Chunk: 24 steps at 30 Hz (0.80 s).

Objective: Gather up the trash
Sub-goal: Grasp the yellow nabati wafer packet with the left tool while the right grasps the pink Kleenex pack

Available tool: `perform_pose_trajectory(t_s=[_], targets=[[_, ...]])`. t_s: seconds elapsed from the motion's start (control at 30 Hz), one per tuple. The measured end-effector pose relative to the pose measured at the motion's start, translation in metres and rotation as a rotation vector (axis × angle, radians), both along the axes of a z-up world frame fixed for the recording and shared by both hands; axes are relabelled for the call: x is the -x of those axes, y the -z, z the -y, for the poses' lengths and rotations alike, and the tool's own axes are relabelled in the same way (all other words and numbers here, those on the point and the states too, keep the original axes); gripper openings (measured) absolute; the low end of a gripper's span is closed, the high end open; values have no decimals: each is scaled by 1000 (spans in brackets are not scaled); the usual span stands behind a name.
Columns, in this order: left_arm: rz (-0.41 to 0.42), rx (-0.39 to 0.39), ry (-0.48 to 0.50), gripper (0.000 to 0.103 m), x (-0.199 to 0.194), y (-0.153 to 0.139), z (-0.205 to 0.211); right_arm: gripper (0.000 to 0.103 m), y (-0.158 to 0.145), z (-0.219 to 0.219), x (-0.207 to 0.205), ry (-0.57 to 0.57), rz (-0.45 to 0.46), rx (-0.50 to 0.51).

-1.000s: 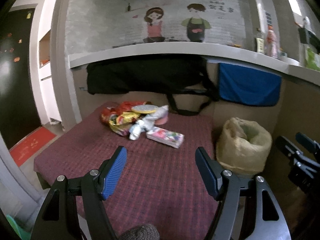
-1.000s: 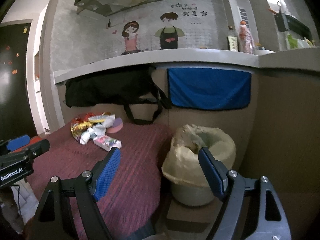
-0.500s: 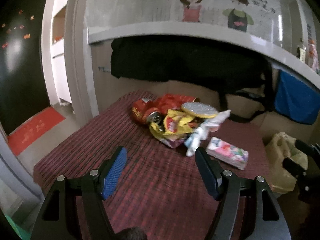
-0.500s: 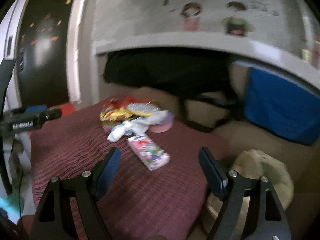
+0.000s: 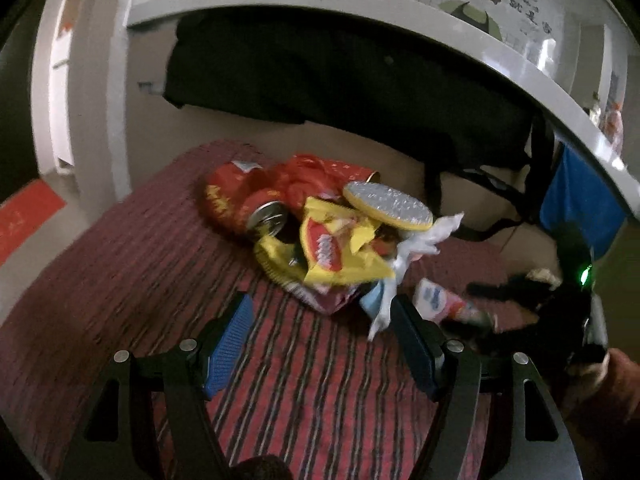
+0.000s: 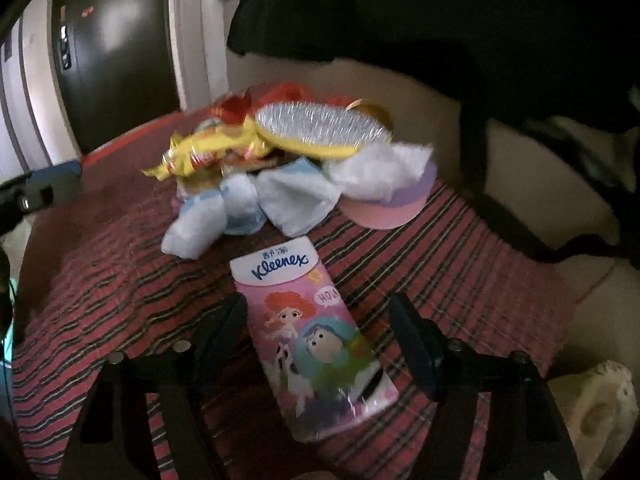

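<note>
A pile of trash lies on a red striped cloth (image 5: 120, 280): a red can (image 5: 248, 208), yellow snack wrappers (image 5: 332, 248), a foil-topped yellow lid (image 5: 388, 204) and crumpled white tissue (image 5: 416, 248). My left gripper (image 5: 320, 320) is open, just short of the pile. My right gripper (image 6: 320, 320) is open, its jaws on either side of a pink Kleenex pack (image 6: 312, 340), with gaps on both sides. The pack also shows in the left wrist view (image 5: 444, 300). The wrappers (image 6: 208, 152), lid (image 6: 320, 128) and tissue (image 6: 288, 196) lie beyond the pack.
A lined trash bin (image 6: 596, 412) stands at the right past the cloth's edge. A black bag (image 5: 340, 80) hangs under a white counter (image 5: 400, 4) behind the pile. A pink round lid (image 6: 392, 208) lies by the tissue. A blue cloth (image 5: 576, 208) hangs at right.
Both grippers have moved forward towards the trash. The right one swung left from the bin and now straddles the Kleenex pack. Both stay open.
</note>
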State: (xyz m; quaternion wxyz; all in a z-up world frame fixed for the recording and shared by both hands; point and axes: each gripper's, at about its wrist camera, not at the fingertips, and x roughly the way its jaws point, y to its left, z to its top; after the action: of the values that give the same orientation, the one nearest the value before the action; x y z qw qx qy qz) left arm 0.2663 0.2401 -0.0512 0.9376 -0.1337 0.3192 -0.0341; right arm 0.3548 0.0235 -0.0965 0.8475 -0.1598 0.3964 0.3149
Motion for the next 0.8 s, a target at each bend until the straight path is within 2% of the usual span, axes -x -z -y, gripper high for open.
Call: perform_pose_trajectory(t_s=[0.03,0.1,0.13,0.2,0.3,0.47,0.63,0.67,0.73,0.8], targets=[[0,9,4,71,-8,-1,0,65,4,-1,-2,-20,-19,0],[5,4,7,71,-23,-2,2,52,6,-1,-2,-43,-42,-19],[4,-4,8,71,-30,-3,4,50,6,1,-1,-48,-57,-34],[-18,0,21,71,-49,-1,7,40,4,6,1,-27,-51,-55],[-63,54,27,71,-77,8,6,37,0,22,10,0,-62,-101],[-132,69,-12,71,-114,31,8,37,1,49,29,41,-92,-158],[-146,38,-18,68,-119,40,10,37,1,60,40,53,-80,-167],[-145,49,-12,61,-118,39,8,37,1,58,41,52,-76,-164],[-148,84,-7,57,-118,35,6,38,1,56,41,51,-72,-168],[-151,97,-18,56,-115,32,0,38,2,52,41,53,-70,-173]])
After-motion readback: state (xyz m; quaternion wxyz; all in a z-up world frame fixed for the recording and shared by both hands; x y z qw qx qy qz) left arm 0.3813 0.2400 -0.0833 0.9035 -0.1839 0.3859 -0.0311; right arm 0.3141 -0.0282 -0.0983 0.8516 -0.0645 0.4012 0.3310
